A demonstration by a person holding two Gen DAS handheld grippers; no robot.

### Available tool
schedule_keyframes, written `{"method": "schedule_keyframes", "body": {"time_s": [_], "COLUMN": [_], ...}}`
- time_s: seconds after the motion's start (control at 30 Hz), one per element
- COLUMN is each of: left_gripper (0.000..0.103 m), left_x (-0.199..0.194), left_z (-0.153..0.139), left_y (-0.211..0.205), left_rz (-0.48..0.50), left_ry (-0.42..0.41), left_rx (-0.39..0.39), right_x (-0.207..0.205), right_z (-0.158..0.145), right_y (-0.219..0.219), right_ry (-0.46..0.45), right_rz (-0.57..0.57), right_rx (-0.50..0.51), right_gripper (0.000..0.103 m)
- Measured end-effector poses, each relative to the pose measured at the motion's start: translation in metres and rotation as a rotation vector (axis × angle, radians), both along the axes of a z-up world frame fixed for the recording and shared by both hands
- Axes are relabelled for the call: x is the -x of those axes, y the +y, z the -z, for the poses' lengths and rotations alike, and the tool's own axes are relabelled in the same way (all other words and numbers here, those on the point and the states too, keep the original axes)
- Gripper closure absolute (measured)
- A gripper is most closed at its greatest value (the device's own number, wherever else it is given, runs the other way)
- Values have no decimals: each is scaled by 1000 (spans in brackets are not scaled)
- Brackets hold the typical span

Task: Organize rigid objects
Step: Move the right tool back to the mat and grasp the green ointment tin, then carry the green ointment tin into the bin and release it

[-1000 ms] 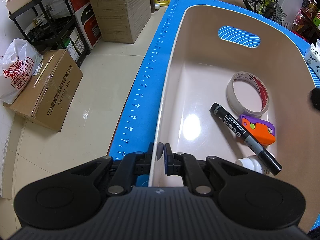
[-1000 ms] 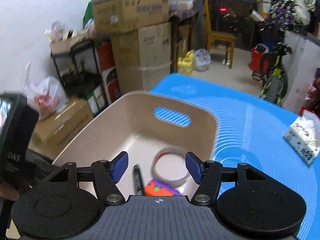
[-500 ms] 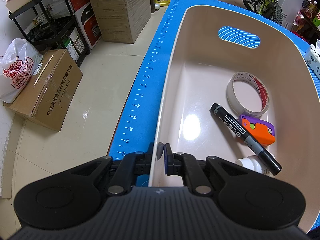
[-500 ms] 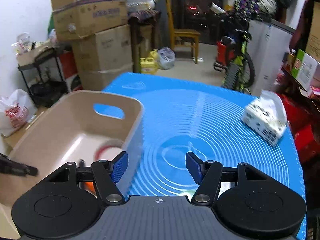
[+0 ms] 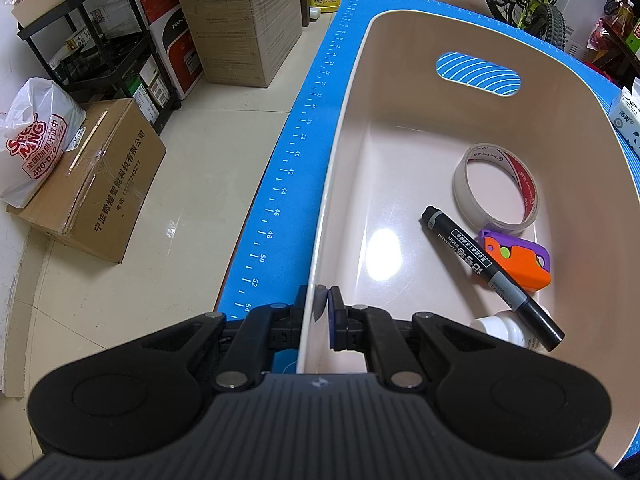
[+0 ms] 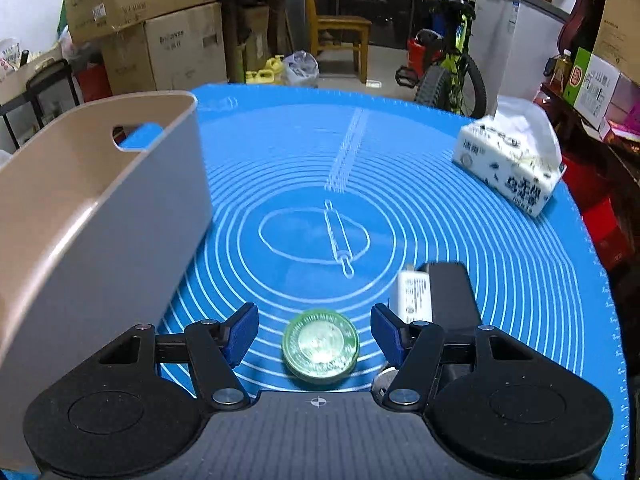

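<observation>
Two claws at the beige bin (image 5: 400, 152) on the blue-matted counter (image 6: 460, 216).

Our left claw (image 5: 322, 308) is pressed together on the bin's near wall, one pad outside and one inside. Ahead of it and to its right, inside the bin, we see a tape roll (image 5: 496, 188), a black marker (image 5: 490, 276), an orange and purple cutter (image 5: 520, 262) touching the marker, and a white bottle (image 5: 506, 330) partly under the marker's tip. Our right claw (image 6: 314, 330) stands spread, holding nothing; a round green tin (image 6: 320, 346) lies on the mat between its fingers, touching neither. Just ahead of its right finger lie a white charger (image 6: 412, 292) and a black block (image 6: 454, 292), side by side. The bin stands to this claw's left; a tissue pack (image 6: 510, 164) lies far ahead to its right.
</observation>
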State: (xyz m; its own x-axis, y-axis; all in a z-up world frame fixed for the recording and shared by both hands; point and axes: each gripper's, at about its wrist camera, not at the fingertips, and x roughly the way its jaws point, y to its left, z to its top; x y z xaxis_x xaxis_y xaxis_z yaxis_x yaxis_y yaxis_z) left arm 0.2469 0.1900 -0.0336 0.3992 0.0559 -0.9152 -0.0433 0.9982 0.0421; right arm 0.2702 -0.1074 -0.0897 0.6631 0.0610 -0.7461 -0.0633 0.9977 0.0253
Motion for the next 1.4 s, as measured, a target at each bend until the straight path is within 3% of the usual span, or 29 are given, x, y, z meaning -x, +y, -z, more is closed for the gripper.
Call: {"method": "schedule_keyframes", "body": {"time_s": [0.37,0.5,0.73,0.97,1.23,1.4], "left_gripper": [93,93,93,93,93,93], "left_x": [0,0,0,0,0,0], "left_z": [0,0,0,0,1,1], "left_y": [0,0,0,-1,0,-1], "left_rz": [0,0,0,0,0,0], "left_ry": [0,0,0,-1,-1,-1], "left_rx": [-1,-1,-1,-1,-2,-2], "right_x": [-7,-10,-3,2,8,10], "right_z": [20,25,21,-4,-60,-87], "right_y": [5,4,4,7,21,46], "right_ry": [40,54,14,-56,-193,-254], "right_rz": [-22,-13,-13,-11,-22,-90], "right_rx": [39,35,32,35,-10,-58], "right_gripper": [37,49,49,49,49,49]}}
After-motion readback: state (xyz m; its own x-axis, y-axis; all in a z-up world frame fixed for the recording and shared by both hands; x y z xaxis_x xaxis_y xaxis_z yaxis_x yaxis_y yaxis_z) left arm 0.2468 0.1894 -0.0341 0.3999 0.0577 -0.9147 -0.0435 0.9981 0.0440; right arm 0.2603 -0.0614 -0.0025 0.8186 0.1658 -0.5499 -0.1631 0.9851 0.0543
